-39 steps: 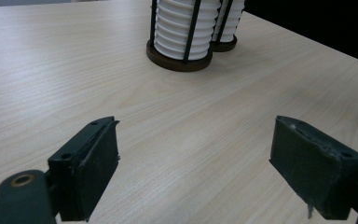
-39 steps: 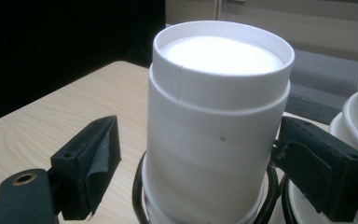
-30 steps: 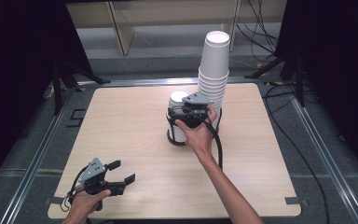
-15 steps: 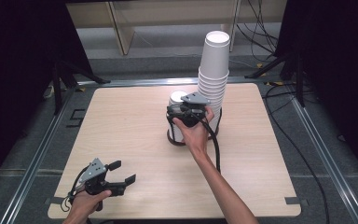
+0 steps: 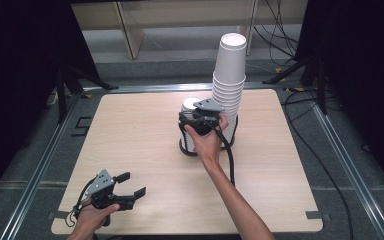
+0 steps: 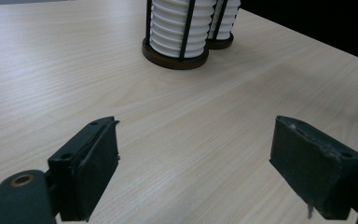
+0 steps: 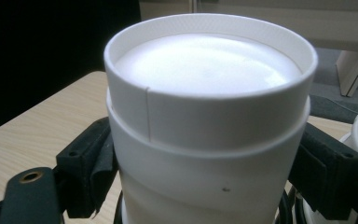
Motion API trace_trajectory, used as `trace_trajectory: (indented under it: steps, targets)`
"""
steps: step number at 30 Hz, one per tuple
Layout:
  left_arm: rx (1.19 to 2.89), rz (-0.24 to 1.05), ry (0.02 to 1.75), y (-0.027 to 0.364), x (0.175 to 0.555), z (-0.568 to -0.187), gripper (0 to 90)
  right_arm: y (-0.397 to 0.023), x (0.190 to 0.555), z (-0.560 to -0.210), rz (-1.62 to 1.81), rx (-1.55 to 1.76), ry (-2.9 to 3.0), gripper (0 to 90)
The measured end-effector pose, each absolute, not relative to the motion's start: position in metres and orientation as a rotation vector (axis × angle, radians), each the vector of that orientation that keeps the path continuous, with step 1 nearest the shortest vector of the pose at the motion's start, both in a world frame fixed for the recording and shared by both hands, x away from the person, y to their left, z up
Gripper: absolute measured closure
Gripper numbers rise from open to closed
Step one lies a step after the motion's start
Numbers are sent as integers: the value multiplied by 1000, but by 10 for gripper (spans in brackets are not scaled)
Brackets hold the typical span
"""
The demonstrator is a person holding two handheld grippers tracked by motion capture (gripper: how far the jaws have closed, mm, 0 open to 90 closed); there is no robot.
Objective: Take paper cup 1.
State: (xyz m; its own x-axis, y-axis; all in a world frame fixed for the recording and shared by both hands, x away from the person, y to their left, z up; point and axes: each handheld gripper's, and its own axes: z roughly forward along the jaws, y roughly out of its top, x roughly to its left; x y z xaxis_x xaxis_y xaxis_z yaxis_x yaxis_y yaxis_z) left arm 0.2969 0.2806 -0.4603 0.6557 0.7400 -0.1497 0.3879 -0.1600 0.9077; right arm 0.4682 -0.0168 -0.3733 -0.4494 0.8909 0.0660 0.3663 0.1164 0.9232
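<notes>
Right gripper [image 5: 196, 116], arm outstretched at frame centre, clasps the cup [image 7: 209, 116]; left gripper [image 5: 130, 186] rests lower left, jaws apart, nothing between.

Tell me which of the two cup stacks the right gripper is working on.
The short stack at the left, next to the tall stack. The right gripper has its jaws on either side of the short stack's top cup.

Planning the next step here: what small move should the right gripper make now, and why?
Probably lift straight up. The right gripper has a jaw on each side of the top cup of the short stack, seemingly gripping it, beside the tall stack. A straight pull should free that cup. The left gripper waits open.
</notes>
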Motion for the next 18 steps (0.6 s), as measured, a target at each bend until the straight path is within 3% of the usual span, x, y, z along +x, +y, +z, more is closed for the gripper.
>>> trace_trajectory:
  steps: [18]
  targets:
    - [1780, 398, 907, 280, 297, -460, 147, -18, 463, -363, 1328, 1184, 1833, 198]
